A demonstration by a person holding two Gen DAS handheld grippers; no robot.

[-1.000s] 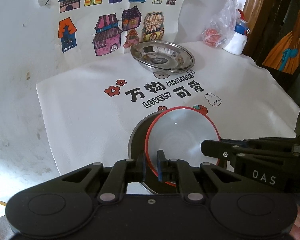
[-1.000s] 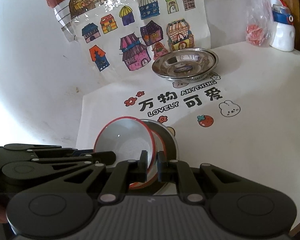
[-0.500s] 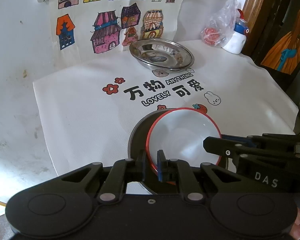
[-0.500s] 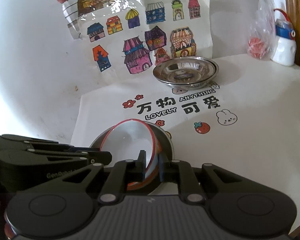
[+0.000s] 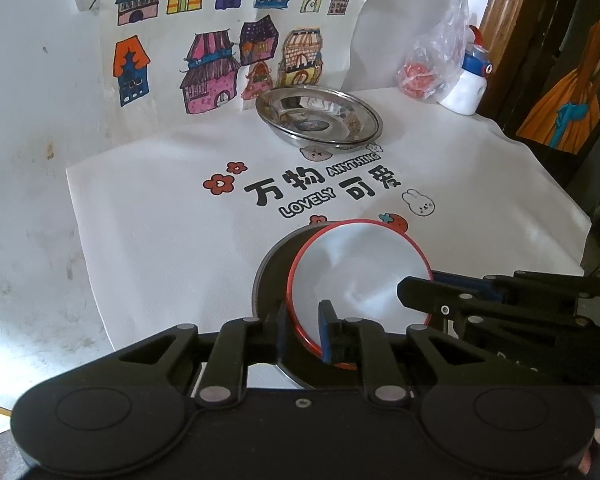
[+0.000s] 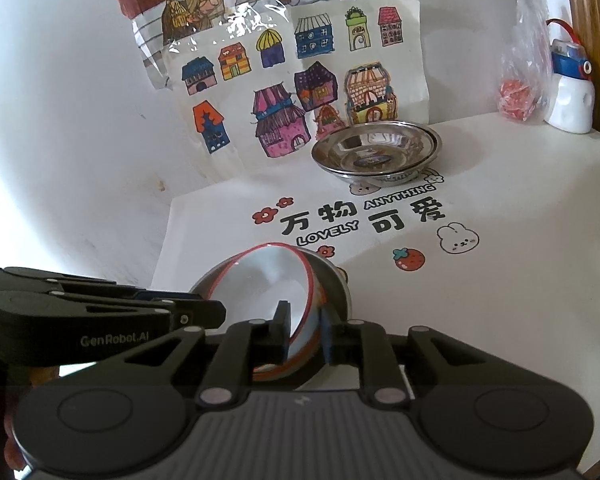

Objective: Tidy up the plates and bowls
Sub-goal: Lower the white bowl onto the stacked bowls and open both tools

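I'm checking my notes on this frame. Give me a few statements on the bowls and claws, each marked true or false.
1. Both claws grip the rim of the red-rimmed bowl. True: the left claw and the right claw each straddle its rim.
2. The red-rimmed bowl sits level. False: it is tilted inside the steel bowl under it.
3. The steel plates at the back are a stack. True: two nested rims show.
4. The white bottle lies on its side. False: it stands upright beside the plastic bag.
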